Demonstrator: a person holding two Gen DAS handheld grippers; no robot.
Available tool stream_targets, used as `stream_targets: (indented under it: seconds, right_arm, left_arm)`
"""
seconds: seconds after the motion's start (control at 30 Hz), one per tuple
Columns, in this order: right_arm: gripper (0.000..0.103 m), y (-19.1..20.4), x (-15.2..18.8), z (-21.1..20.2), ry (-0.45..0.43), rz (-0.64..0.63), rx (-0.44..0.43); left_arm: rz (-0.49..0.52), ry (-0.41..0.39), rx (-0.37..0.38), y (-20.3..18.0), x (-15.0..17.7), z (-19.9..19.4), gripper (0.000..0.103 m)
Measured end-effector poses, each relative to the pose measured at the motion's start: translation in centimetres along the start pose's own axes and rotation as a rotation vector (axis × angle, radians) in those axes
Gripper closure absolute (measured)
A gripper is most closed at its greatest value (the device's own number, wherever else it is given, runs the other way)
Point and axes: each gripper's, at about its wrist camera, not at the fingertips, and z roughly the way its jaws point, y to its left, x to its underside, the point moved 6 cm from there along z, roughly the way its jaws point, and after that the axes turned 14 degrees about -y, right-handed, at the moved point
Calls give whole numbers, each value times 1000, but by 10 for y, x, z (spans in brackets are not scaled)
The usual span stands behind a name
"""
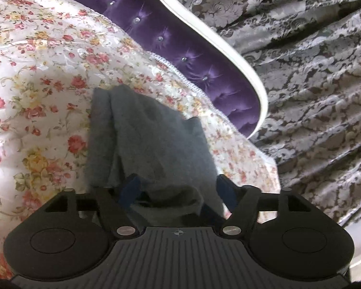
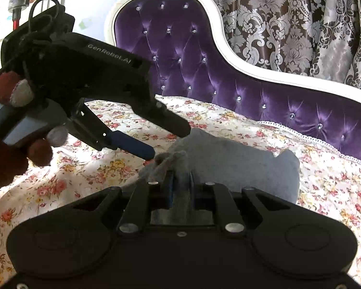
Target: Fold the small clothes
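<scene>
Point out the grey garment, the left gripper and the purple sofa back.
grey garment (image 1: 146,144), left wrist view, middle of the cloth.
left gripper (image 2: 166,142), right wrist view, between its fingertips.
purple sofa back (image 2: 170,48), right wrist view, tufted satin panel.

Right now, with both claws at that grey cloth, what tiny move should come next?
Probably close the left gripper on the grey knit garment. Its blue-tipped fingers stand apart around a bunched edge, while the right gripper already pinches the cloth above the floral bedspread.
</scene>
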Motion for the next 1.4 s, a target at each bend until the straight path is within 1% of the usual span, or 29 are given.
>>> stream_targets:
  seconds: [0.07, 0.1, 0.13, 0.17, 0.23, 0.27, 0.3, 0.4, 0.47, 0.5, 0.53, 0.57, 0.67, 0.7, 0.8, 0.87, 0.97, 1.07, 1.17, 1.27, 1.33, 1.37, 1.4]
  right_arm:
    - [83, 5, 2, -1, 14, -13, -15]
    - [83, 8, 4, 1, 36, -23, -30]
    - [79, 11, 7, 3, 54, -35, -42]
    - [73, 16, 9, 5, 64, -51, -49]
    - [42, 26, 14, 8, 76, -122, -39]
    - [37, 31, 17, 10, 82, -161, -33]
    - [35, 37, 20, 11, 84, -196, -38]
    - [37, 51, 27, 14, 94, -272, -52]
    - [42, 56, 30, 16, 92, -331, -51]
    - [68, 57, 30, 17, 88, -357, -42]
    - [91, 54, 28, 18, 88, -359, -23]
    - [91, 49, 23, 18, 74, -325, -10]
    - [91, 19, 1, 10, 5, -120, 23]
    - [91, 12, -4, 7, -7, -83, 28]
    - [91, 0, -12, 3, -16, -30, 28]
    - [91, -3, -11, 3, -13, -17, 23]
    - [91, -1, -9, 3, -11, -8, 22]
    - [91, 0, -8, 2, -12, 11, 14]
    - [91, 4, -6, 3, -7, 0, 4]
    - [91, 7, -4, 3, -4, -8, -3]
    - [91, 8, -2, 3, 0, -15, -7]
    - [91, 9, -1, 3, 3, -16, -10]
    - [91, 10, 1, 4, 5, -16, -12]
  left_arm:
    - [11, 5, -17, 3, 4, -3, 31]
    - [13, 1, -27, 6, 5, -5, 29]
    - [11, -5, -34, 8, 6, -7, 29]
    - [8, -10, -43, 10, 6, -9, 29]
    - [-1, -21, -56, 15, 4, -12, 28]
    - [-4, -24, -60, 16, 3, -14, 28]
    - [-7, -27, -65, 17, 2, -15, 27]
    - [-5, -39, -66, 16, -2, -18, 25]
    - [-1, -40, -63, 15, -3, -20, 24]
    - [1, -36, -60, 14, -3, -20, 23]
    - [4, -29, -54, 14, -2, -20, 22]
    - [5, -23, -49, 13, -2, -19, 22]
    - [-2, 0, -23, 11, 3, -15, 16]
    - [-12, 8, -9, 10, 4, -13, 13]
    - [-62, 15, 47, 5, 5, -4, 12]
    - [-100, 30, 82, 4, 6, 6, 10]
    - [-132, 74, 80, 6, 11, 22, 9]
    - [-142, 95, 78, 9, 17, 31, 9]
    - [-152, 87, 71, 14, 15, 40, 9]
    - [-136, 34, 45, 21, 6, 45, 9]
    - [-117, 13, 43, 22, 0, 49, 11]
    - [-99, 8, 47, 21, -3, 51, 14]
    - [-77, 9, 55, 19, -4, 53, 24]
